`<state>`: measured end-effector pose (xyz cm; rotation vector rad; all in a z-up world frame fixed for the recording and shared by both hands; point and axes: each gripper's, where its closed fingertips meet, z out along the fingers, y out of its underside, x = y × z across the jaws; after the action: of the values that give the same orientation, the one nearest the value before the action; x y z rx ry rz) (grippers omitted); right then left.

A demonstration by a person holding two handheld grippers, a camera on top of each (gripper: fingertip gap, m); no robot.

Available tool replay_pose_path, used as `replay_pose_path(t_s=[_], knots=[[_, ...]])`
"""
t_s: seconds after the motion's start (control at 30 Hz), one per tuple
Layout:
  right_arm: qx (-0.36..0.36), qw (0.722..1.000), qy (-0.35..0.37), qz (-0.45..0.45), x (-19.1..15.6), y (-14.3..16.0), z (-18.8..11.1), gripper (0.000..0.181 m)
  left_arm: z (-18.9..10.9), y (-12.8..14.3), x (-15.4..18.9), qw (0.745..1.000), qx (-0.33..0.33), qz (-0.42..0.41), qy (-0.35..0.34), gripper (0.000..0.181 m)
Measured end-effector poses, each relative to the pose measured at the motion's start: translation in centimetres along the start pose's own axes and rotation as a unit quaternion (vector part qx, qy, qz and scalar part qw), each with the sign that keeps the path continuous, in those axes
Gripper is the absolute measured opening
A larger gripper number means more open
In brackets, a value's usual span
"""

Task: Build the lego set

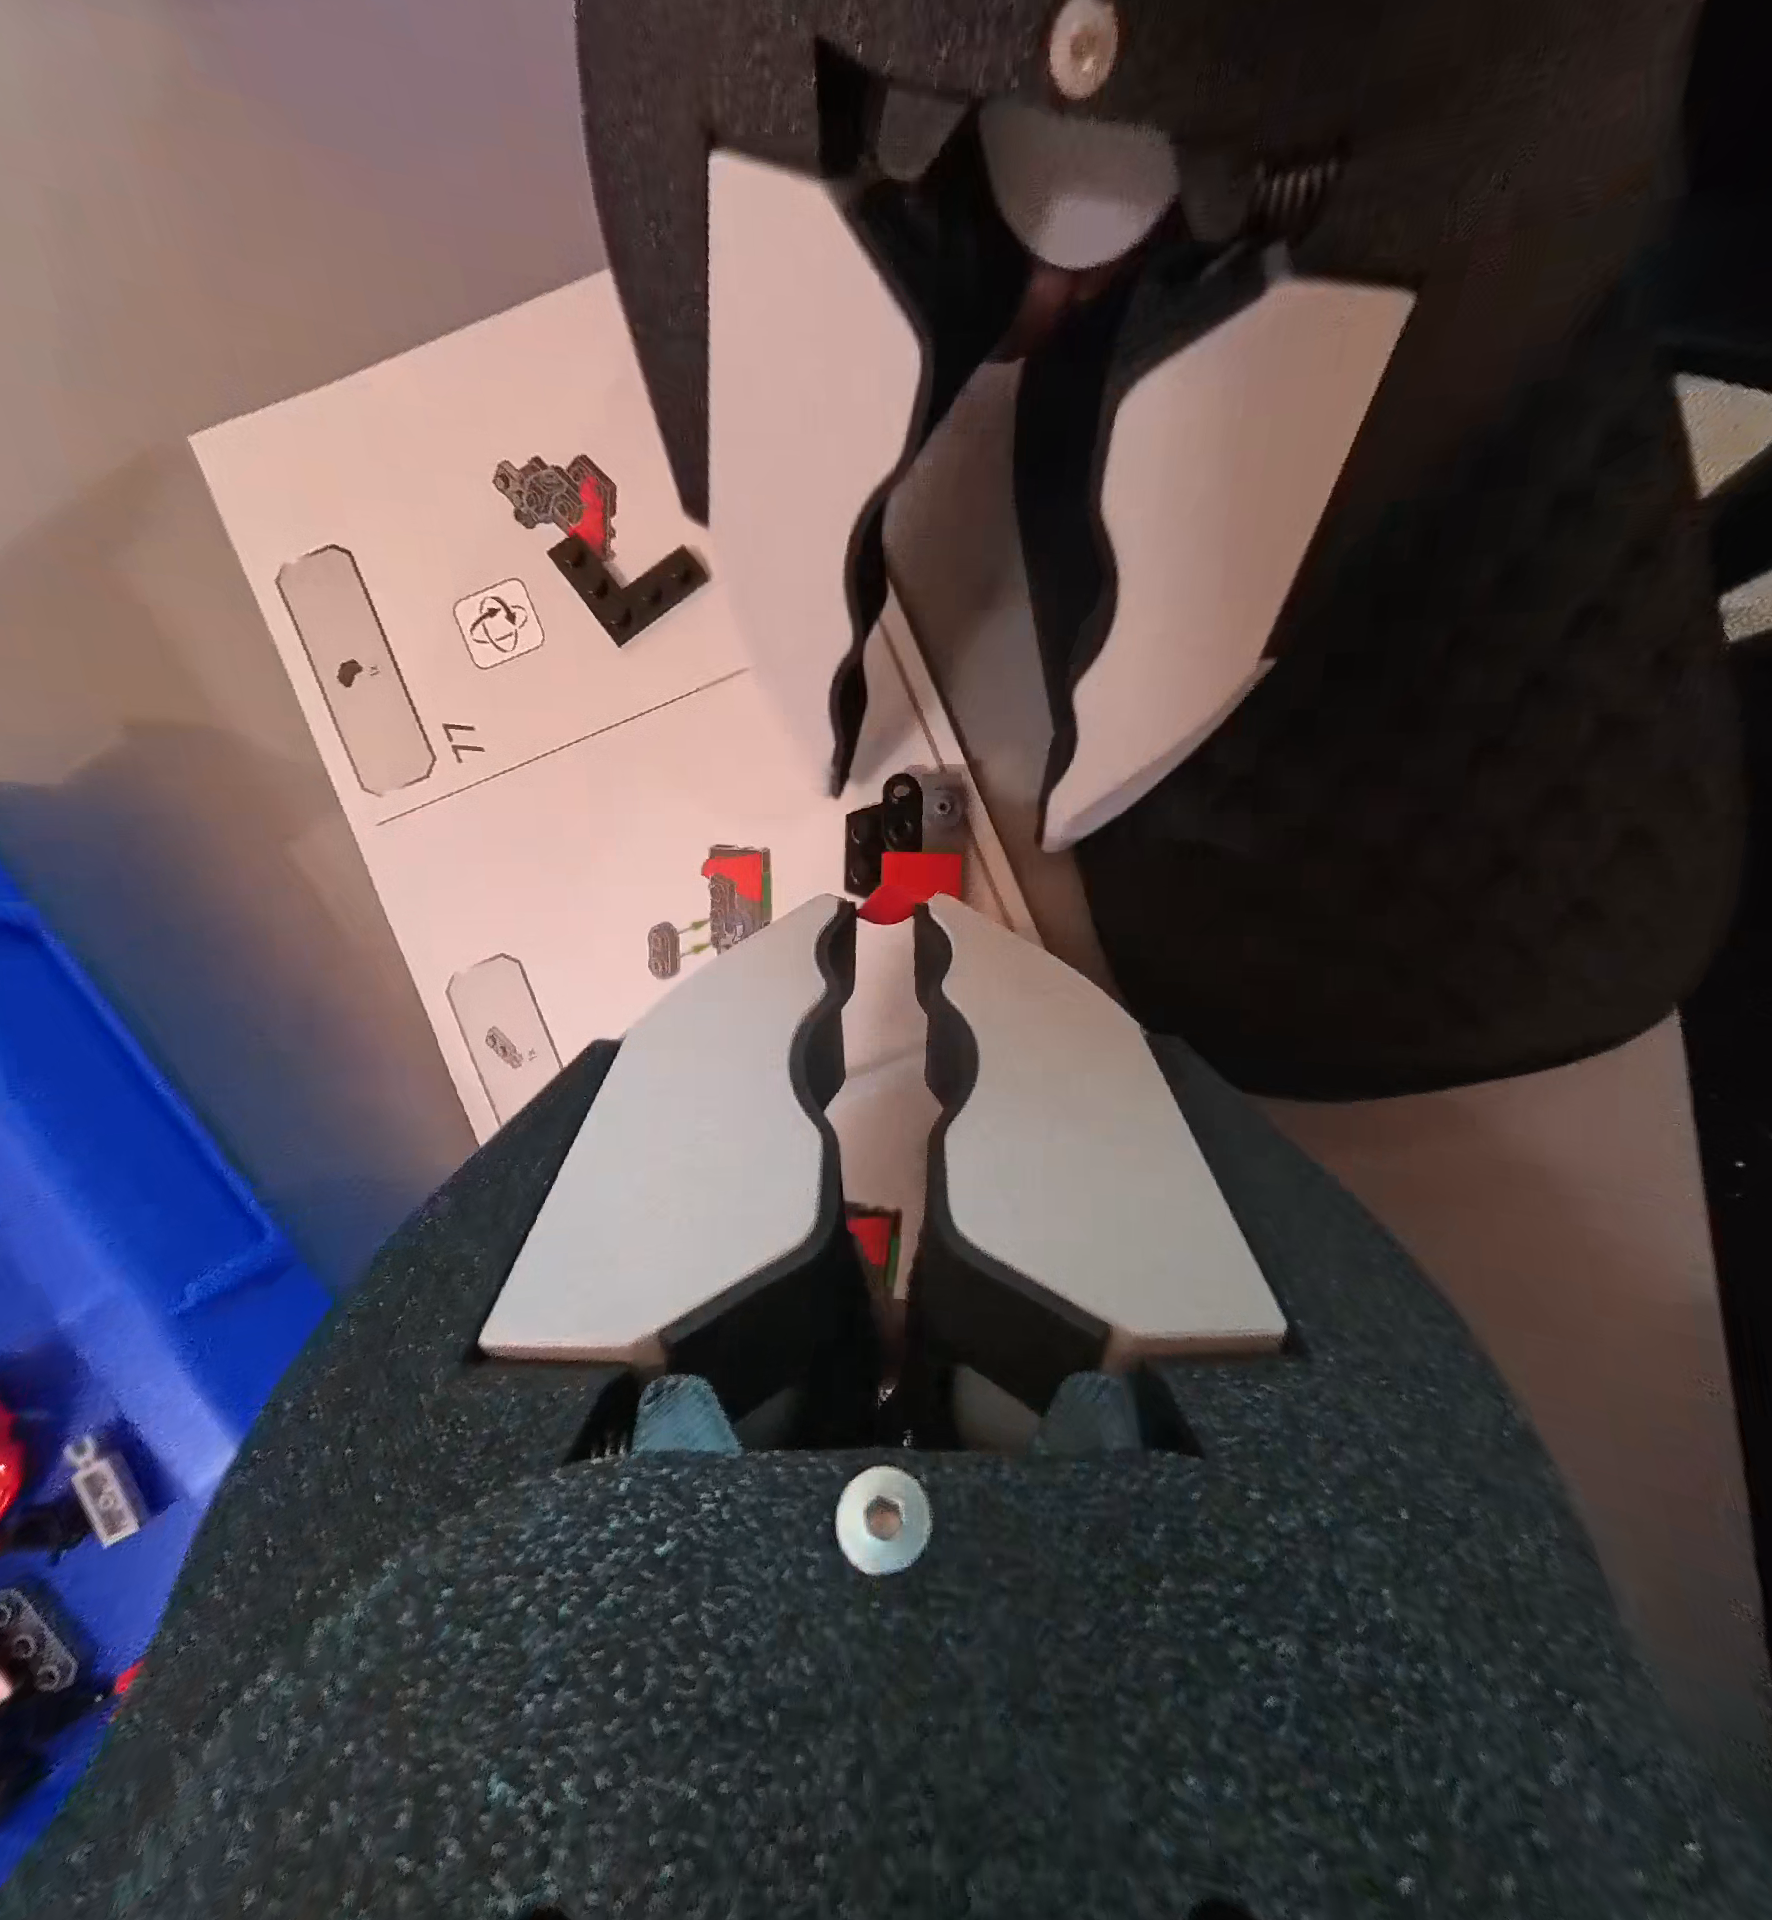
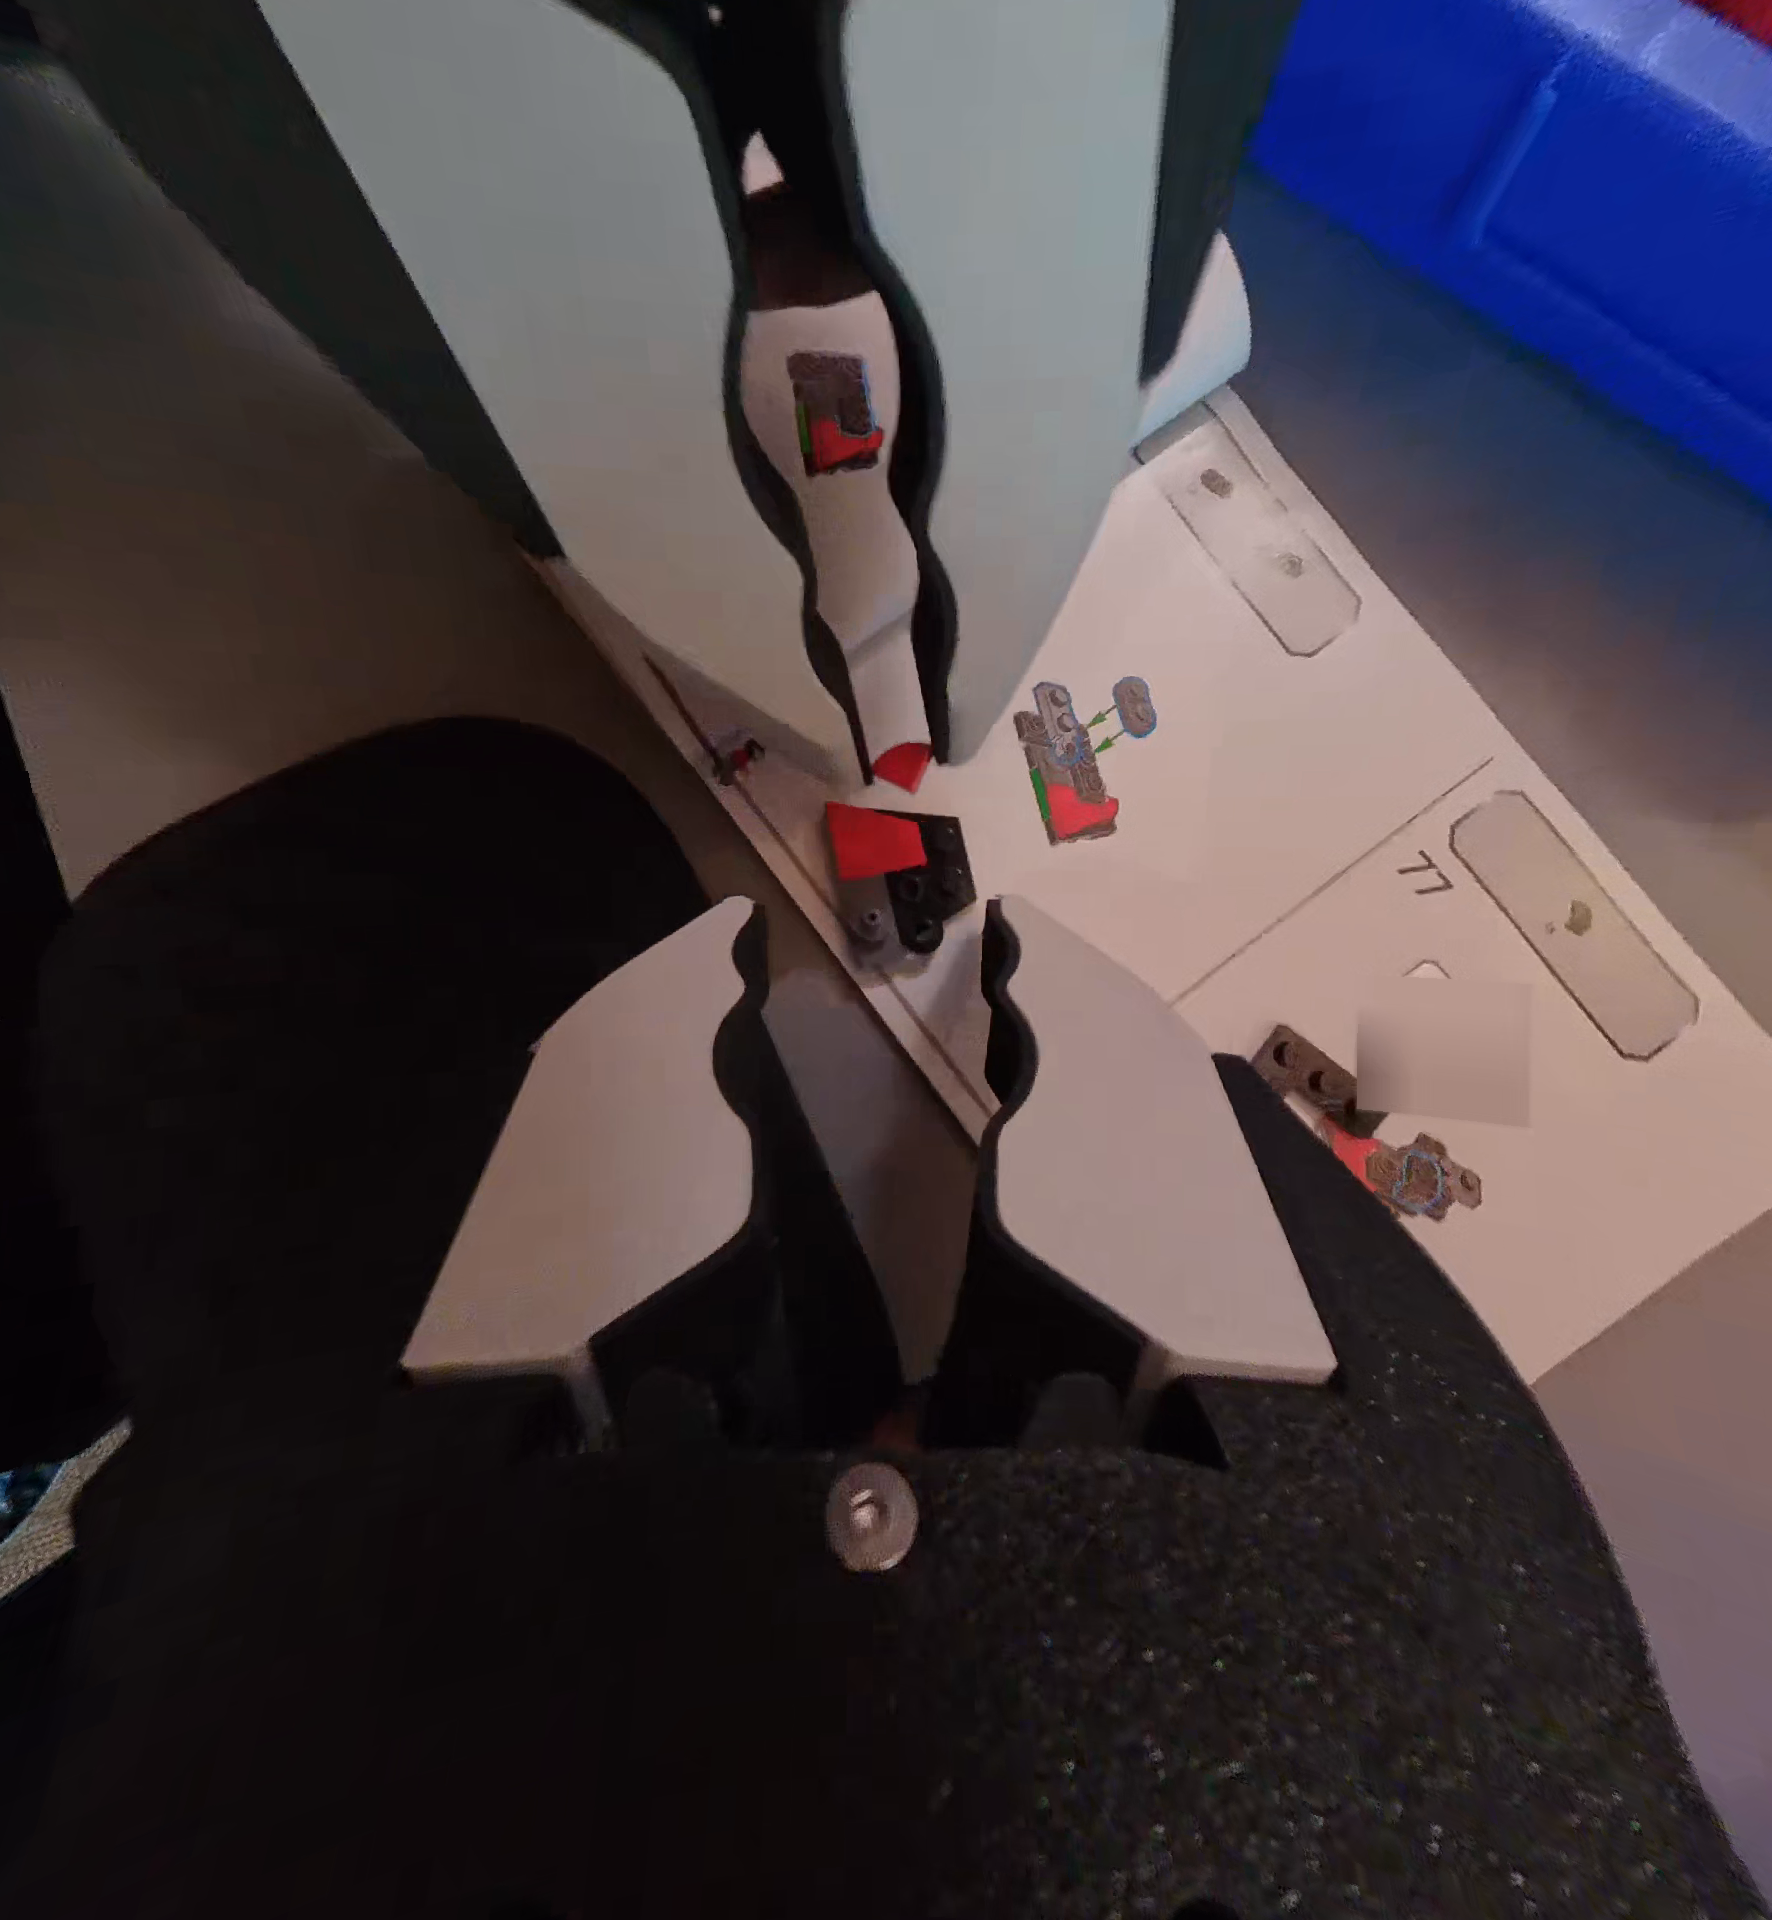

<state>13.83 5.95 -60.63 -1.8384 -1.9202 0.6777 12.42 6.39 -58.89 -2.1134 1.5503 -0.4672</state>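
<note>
- The table is a plain greyish top. On the left edge of the left wrist view sits a blue bin with some red and black built bits in it.
- An instruction booklet lies open and flat on the table, and pretty much everything is happening over its centre fold.
- The right gripper hovers just short of the build. Its fingers are spread fairly wide with nothing between them.
- The left gripper comes in from the opposite side with fingers nearly closed, pinching a small red curved piece right at the very tips.
- The small lego assembly rests on the booklet by the fold, between the two sets of tips. It's a red wedge on black and grey studded plates. Its long axis looks to run roughly along the line between the grippers, red end toward the left gripper, black and grey studded end toward the right one.
- The red piece sits just beside the assembly's red end, rounded side facing it. I can't tell if they're touching.
- What could go wrong, I'd guess: that tip-only pinch could let the red piece twist or pop out under pressure. Also nothing is holding the assembly, so pushing down could skid it across the glossy paper or tip it into the fold, unless the right gripper steadies it first.
</note>
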Motion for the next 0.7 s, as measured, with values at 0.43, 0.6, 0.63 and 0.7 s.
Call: replay_pose_path(t_s=[0.43, 0.6, 0.63, 0.7], knots=[[0.025, 0.999, -0.025, -0.003, 0.2, -0.2, 0.7, 0.033, 1.3, 0.6, -0.8, 0.999, -0.038, 0.004, 0.027, 0.010], [0.033, 0.999, -0.030, 0.004, 0.2, -0.2, 0.7, 0.032, 1.5, 0.5, -0.6, 0.998, -0.044, 0.032, 0.041, 0.010], [0.033, 0.999, -0.029, 0.006, 0.2, -0.2, 0.6, 0.032, 1.4, 0.5, -0.6, 0.997, -0.045, 0.039, 0.044, 0.010], [0.030, 0.999, -0.030, 0.007, 0.2, -0.2, 0.5, 0.033, 1.4, 0.5, -0.5, 0.996, -0.047, 0.052, 0.050, 0.010]])
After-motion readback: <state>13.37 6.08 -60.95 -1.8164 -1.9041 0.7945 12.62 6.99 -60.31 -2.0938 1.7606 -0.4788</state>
